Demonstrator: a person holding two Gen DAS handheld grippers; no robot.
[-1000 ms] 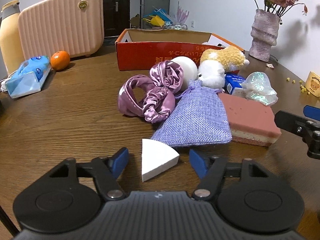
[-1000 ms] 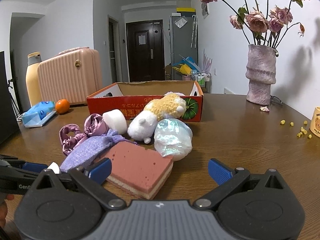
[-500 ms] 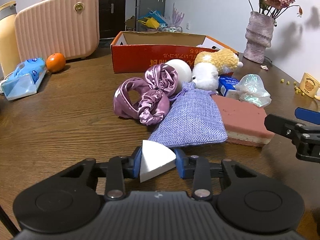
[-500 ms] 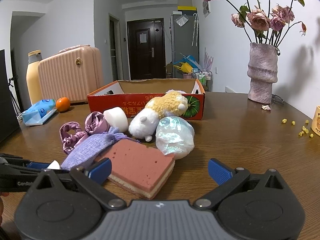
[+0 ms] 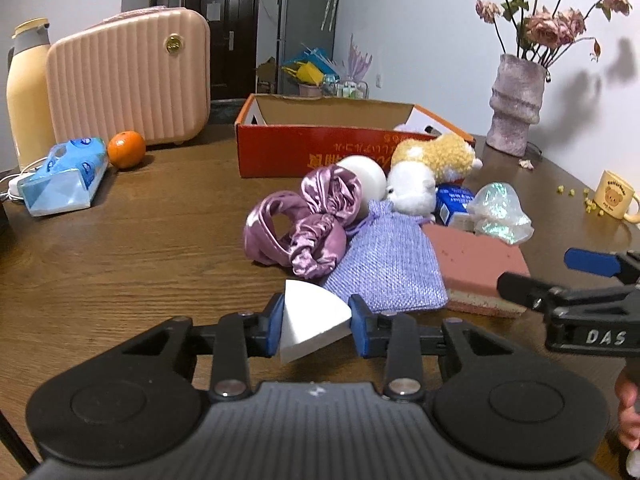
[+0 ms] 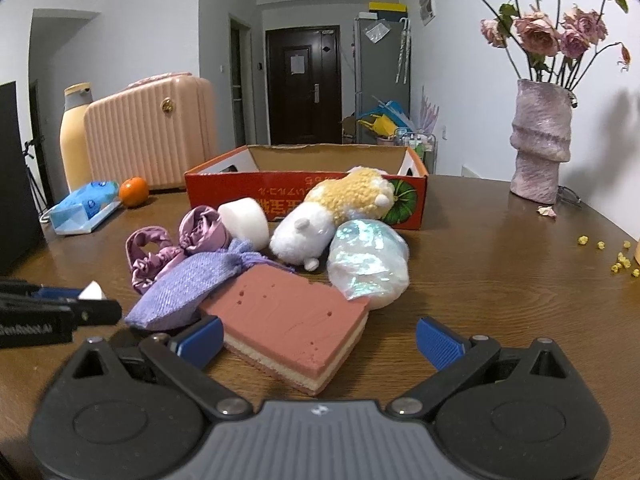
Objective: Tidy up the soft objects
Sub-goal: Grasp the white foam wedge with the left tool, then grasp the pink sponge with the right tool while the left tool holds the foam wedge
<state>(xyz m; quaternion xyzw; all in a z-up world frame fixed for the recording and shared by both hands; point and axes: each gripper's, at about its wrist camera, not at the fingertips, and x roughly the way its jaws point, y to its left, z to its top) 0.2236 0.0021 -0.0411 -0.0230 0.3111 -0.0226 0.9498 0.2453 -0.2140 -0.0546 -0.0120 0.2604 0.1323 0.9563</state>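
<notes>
My left gripper (image 5: 316,326) is shut on a white wedge-shaped sponge (image 5: 310,326), held just above the table. Ahead lie a lilac burlap pouch (image 5: 390,268), purple satin scrunchies (image 5: 304,224), a white round sponge (image 5: 364,176), a white-and-yellow plush toy (image 5: 424,172), an iridescent pouch (image 5: 500,214) and a pink block sponge (image 5: 476,264). My right gripper (image 6: 318,340) is open, its fingers on either side of the near end of the pink block sponge (image 6: 296,320). The red open cardboard box (image 6: 280,188) stands behind the pile.
A pink case (image 5: 128,80), a yellow bottle (image 5: 28,96), an orange (image 5: 126,149) and a blue tissue pack (image 5: 62,178) sit at the back left. A flower vase (image 6: 540,144), yellow crumbs (image 6: 616,256) and a bear mug (image 5: 614,196) are on the right.
My left gripper closed on the white wedge sponge and lifted it slightly off the table. My right gripper stayed open and edged toward the pink block sponge.
</notes>
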